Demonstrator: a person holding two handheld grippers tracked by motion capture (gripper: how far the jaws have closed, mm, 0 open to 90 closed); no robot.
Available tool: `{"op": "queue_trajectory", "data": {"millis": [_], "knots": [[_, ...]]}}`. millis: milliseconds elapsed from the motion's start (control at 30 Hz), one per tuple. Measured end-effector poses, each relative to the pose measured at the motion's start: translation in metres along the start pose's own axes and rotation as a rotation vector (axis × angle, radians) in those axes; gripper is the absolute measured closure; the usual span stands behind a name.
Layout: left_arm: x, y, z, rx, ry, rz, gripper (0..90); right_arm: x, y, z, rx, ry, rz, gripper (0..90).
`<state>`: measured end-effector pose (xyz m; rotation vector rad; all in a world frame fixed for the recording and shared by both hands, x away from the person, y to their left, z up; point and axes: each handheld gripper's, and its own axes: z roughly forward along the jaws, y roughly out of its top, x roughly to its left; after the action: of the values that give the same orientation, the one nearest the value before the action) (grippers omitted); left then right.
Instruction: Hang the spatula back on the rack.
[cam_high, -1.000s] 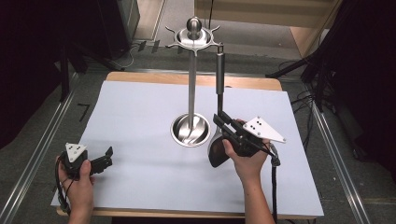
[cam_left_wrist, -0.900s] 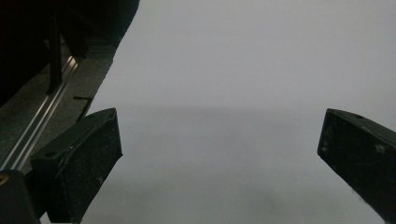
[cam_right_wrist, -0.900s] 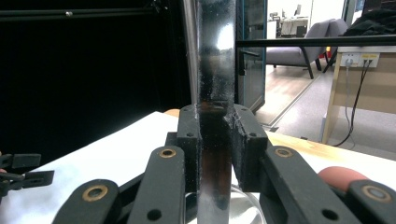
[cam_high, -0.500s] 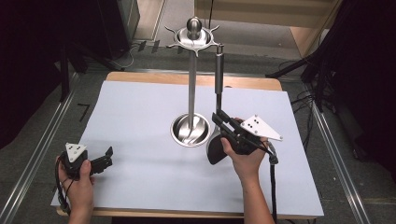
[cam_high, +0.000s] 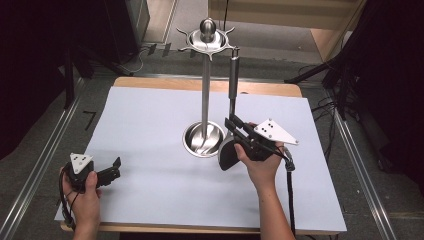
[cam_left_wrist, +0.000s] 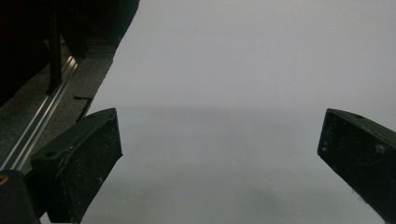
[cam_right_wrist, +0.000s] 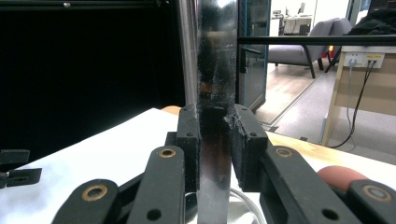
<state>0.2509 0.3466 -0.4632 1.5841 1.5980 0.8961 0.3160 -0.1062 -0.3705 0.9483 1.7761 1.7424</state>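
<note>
From above, the right gripper (cam_high: 233, 126) clamps the handle of a black spatula (cam_high: 229, 150) hanging from the steel rack (cam_high: 205, 90) near the bench's (cam_high: 150, 115) middle, while the left gripper (cam_high: 116, 167) rests by the near left corner. The left gripper view shows its fingers (cam_left_wrist: 79, 163) spread apart over bare bench. In the right gripper view, the fingers (cam_right_wrist: 247, 140) press the spatula's handle (cam_right_wrist: 215, 93) from both sides.

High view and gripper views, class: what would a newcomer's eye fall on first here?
The tall steel utensil stand rises at the table's middle, its round base on the white sheet. Beside it, the right gripper clamps a black spatula hanging from the stand's top hooks. The left gripper rests open near the front-left corner.
</note>
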Motion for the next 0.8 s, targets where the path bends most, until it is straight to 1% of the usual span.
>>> {"op": "queue_trajectory", "data": {"millis": [267, 367, 433, 633, 800], "knots": [[0.0001, 0.0000, 0.0000, 0.000, 0.000, -0.001, 0.3, -0.0010, 0.0014, 0.0058, 0.014, -0.006, -0.008, 76.2], [0.0002, 0.0001, 0.0000, 0.001, -0.001, -0.001, 0.3, -0.0006, 0.0014, 0.0060, 0.013, -0.008, -0.006, 76.1], [0.0002, 0.0001, 0.0000, 0.002, -0.001, 0.000, 0.4, -0.0002, 0.0014, 0.0068, 0.013, -0.021, -0.002, 75.9], [0.0003, 0.0001, -0.0001, 0.002, -0.001, -0.003, 0.4, -0.0008, 0.0022, 0.0080, 0.018, -0.023, -0.004, 75.7], [0.0003, 0.0002, 0.0000, 0.003, -0.001, -0.003, 0.3, -0.0013, 0.0028, 0.0084, 0.021, -0.026, 0.007, 75.3]]}}
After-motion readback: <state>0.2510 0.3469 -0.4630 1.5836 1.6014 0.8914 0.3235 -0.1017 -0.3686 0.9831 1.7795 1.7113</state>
